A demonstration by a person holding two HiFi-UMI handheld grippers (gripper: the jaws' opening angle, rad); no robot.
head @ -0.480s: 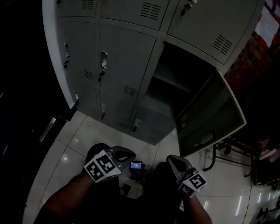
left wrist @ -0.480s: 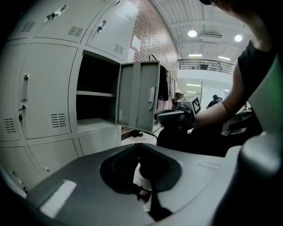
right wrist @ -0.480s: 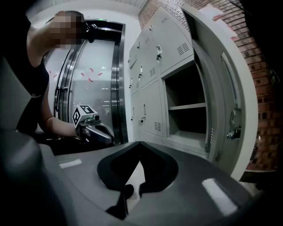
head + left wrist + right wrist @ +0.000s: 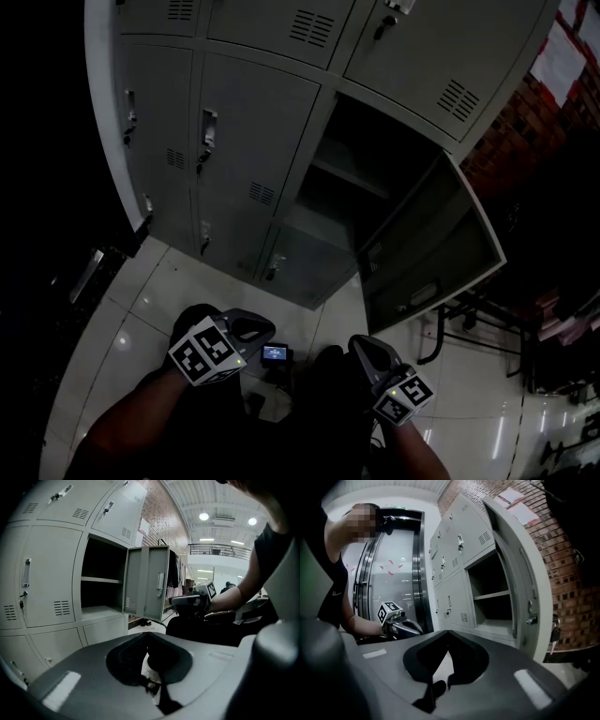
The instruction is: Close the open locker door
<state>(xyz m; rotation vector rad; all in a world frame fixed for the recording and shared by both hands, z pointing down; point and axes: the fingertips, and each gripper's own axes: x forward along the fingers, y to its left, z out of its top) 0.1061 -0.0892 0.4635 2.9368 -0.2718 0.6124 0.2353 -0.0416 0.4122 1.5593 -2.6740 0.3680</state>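
Observation:
The grey locker bank [image 4: 234,141] fills the top of the head view. One compartment [image 4: 375,187] stands open, its door [image 4: 427,258] swung out to the right, with a shelf inside. Both grippers hang low over the tiled floor, well short of the door. My left gripper [image 4: 265,328] and right gripper [image 4: 361,345] are both shut with nothing in them. In the left gripper view the left gripper [image 4: 145,634] faces the open door [image 4: 147,588]. From the right gripper [image 4: 447,632], the door's inner side [image 4: 520,573] is close on the right.
A small device with a lit screen [image 4: 275,353] lies on the floor between the grippers. Metal chair legs [image 4: 450,328] stand right of the door, before a brick wall [image 4: 525,122]. A glass entrance [image 4: 393,573] is behind the left gripper.
The head view has shifted, so the lockers and both grippers sit slightly further left in the picture. The door stands as open as before, and both grippers remain shut.

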